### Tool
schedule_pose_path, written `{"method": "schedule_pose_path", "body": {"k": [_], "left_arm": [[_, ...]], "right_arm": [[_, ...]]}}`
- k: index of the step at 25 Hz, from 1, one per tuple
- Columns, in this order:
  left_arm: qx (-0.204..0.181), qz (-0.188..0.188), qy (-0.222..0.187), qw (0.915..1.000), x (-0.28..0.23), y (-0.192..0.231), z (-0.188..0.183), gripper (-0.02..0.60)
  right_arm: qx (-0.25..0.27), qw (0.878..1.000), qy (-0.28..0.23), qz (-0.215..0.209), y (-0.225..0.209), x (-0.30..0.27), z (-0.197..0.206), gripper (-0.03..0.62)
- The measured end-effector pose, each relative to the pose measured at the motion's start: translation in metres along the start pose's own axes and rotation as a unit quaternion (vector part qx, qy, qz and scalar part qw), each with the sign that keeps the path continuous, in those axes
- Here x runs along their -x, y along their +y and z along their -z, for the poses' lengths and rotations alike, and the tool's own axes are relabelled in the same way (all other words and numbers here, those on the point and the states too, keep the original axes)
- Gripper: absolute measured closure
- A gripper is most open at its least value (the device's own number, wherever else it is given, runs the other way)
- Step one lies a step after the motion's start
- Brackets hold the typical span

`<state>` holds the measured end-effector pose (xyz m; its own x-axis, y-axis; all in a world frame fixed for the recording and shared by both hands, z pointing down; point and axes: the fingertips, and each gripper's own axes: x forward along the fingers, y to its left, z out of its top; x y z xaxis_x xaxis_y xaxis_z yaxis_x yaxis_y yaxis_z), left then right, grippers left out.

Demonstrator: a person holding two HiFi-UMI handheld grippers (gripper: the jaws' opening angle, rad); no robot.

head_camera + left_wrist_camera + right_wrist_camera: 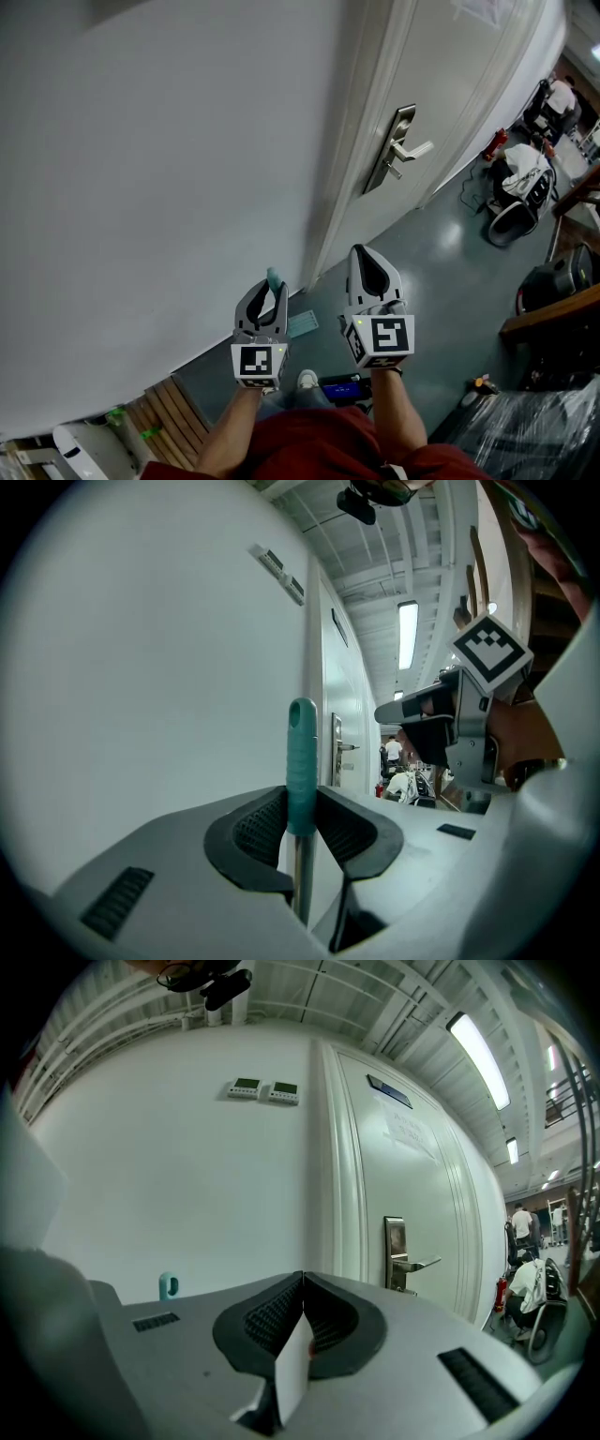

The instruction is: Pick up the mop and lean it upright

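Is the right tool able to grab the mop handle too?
Probably yes: the mop handle sits in the left tool, close beside the right tool, nothing between. Its shut jaws must open first.

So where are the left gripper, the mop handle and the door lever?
left gripper (272, 298): head view, between its fingertips.
mop handle (301, 761): left gripper view, teal grip.
door lever (417, 150): head view, lever arm.

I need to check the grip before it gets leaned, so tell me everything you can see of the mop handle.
The mop handle stands upright beside the white wall. Its top is a teal, plastic-looking grip with a hanging hole in the rounded end; below runs a shiny metal shaft. The left gripper is shut on it, pads pressing the grip's lower part. Its lower end is out of view.
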<state>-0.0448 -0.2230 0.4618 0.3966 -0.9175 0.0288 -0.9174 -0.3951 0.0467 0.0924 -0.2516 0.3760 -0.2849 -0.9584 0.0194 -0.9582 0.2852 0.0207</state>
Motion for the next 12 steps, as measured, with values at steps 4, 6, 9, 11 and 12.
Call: {"method": "schedule_pose_path", "body": {"k": [4, 6, 9, 11, 12], "left_arm": [[0.009, 0.002, 0.022, 0.9997, 0.001, -0.001, 0.019, 0.474], [0.011, 0.0, 0.019, 0.9998, 0.002, -0.001, 0.024, 0.474], [0.002, -0.001, 0.015, 0.9999, 0.001, 0.003, 0.025, 0.474], [-0.002, -0.005, 0.01, 0.9999, -0.001, 0.006, 0.024, 0.474], [0.0, -0.007, 0.004, 1.0, -0.001, 0.007, 0.022, 0.474]], "right_arm": [[0.002, 1.0, 0.002, -0.002, 0.002, -0.001, 0.002, 0.577], [0.002, 1.0, 0.003, -0.002, 0.002, -0.002, 0.003, 0.577], [0.001, 1.0, 0.005, -0.002, 0.001, -0.003, 0.005, 0.578], [0.0, 1.0, 0.004, -0.005, 0.003, -0.005, 0.007, 0.579], [-0.001, 1.0, 0.003, -0.008, 0.005, -0.005, 0.007, 0.577]]}}
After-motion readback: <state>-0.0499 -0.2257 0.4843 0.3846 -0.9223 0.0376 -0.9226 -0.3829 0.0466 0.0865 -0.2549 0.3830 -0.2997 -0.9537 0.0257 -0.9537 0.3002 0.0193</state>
